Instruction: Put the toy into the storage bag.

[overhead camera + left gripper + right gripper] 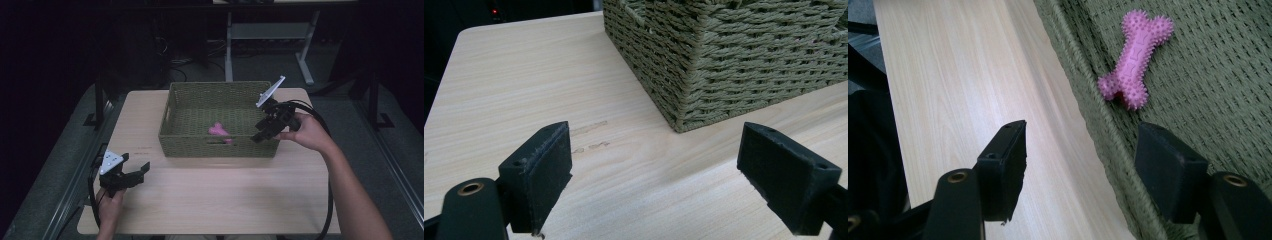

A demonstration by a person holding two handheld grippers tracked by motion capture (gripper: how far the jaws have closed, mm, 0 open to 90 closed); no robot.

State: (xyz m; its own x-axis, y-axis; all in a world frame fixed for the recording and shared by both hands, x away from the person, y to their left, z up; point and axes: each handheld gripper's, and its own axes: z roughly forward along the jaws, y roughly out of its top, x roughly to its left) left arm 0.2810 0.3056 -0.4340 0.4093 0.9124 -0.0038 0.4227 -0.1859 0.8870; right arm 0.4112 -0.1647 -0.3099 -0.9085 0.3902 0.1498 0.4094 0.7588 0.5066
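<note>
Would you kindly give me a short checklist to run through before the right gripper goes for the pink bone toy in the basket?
1. Pink bone toy lies free on the basket floor: ok.
2. Right gripper jaws apart with nothing between them: ok.
3. Right gripper clear of the woven basket rim: not ok, the jaws straddle it in the right gripper view.
4. Left gripper open, held apart from the basket: ok.
5. Toy's exact height below the jaws: cannot tell.

My right tool (262,131) hangs open over the near right corner of the green woven basket (200,143) holding a pink bone toy (220,132), while my left tool (131,172) rests open on the table (225,195).
</note>
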